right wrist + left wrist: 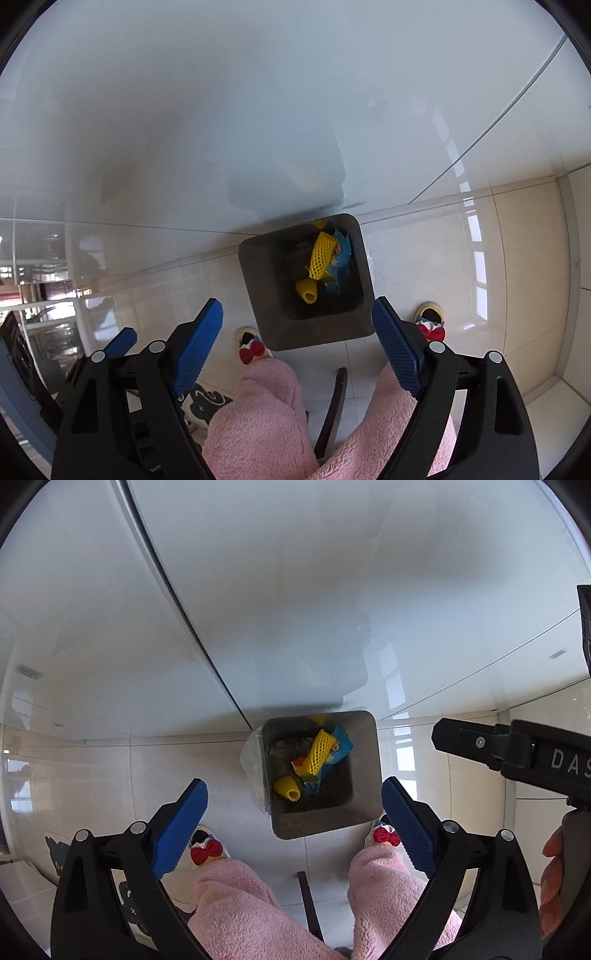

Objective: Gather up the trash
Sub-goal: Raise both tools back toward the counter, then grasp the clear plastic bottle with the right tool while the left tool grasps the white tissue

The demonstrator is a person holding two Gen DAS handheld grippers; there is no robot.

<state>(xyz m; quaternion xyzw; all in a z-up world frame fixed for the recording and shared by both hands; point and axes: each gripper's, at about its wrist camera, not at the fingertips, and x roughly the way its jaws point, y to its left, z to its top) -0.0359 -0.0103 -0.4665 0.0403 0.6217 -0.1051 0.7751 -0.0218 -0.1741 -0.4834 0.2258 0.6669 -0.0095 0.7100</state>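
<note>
Bin's (364, 775) floor is too dark to read, yellow foam nets (320, 752) lie inside at twelve o'clock, below my empty, wide-spread left tongs (294, 825) and right tongs (296, 345).

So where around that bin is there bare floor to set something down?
Bare tile lies right of the bin, between it and the corner wall, and left of it toward the glass doors. In front it is crowded: slippers, pink-clad legs and a dark strip.
</note>
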